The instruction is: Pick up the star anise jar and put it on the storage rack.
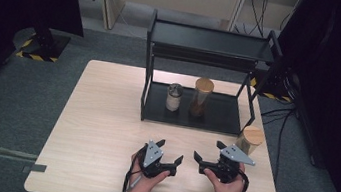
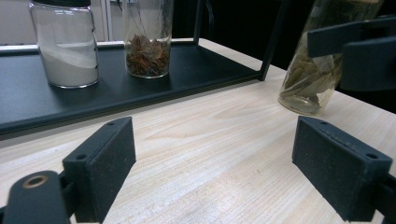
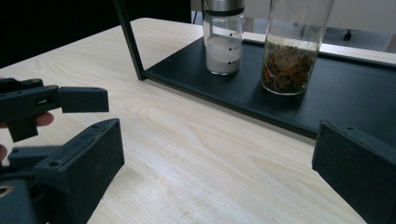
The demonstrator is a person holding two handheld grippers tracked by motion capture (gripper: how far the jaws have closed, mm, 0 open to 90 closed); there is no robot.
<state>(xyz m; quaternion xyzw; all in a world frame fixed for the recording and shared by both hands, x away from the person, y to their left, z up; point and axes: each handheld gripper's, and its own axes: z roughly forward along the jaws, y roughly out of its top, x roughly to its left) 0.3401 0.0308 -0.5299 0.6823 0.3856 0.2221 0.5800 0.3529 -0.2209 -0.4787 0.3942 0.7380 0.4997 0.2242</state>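
Landmark = black two-tier rack (image 1: 201, 75) at far-centre of a light wood table (image 1: 103, 132).

Table: pale grain, bare in front of rack; sits on grey carpet (image 1: 26, 101). Small dark tabs at both near table corners.

Room: beige wall/cabinet panels behind rack, wall socket w/ cables plugged in up right of rack. Dark curtains left & right of rack. Black stand base w/ yellow-black hazard tape left of rack on the floor; similar tape bit at rack's right rear foot. Cables run on floor right of rack.

On rack's lower shelf: short jar w/ white powder (image 1: 174, 97), metal cap, left of tall jar w/ brown dried bits (image 1: 201, 98), wood lid. Both upright, apart from each other. Upper shelf looks bare.

Off rack, just at its front-right corner on the table: wood-lid jar of pale leaves (image 1: 250, 140), upright.

Left gripper (image 1: 171, 155) near edge of table, well in front of rack, held in a hand (image 1: 146, 183); jaws spread wide, nothing between them. Right gripper (image 1: 207, 153) beside it, in front of rack's right half, nearest the leaf jar but not touching; jaws likewise gaping, holding nothing. Tips of the two grippers face each other, close, not touching.
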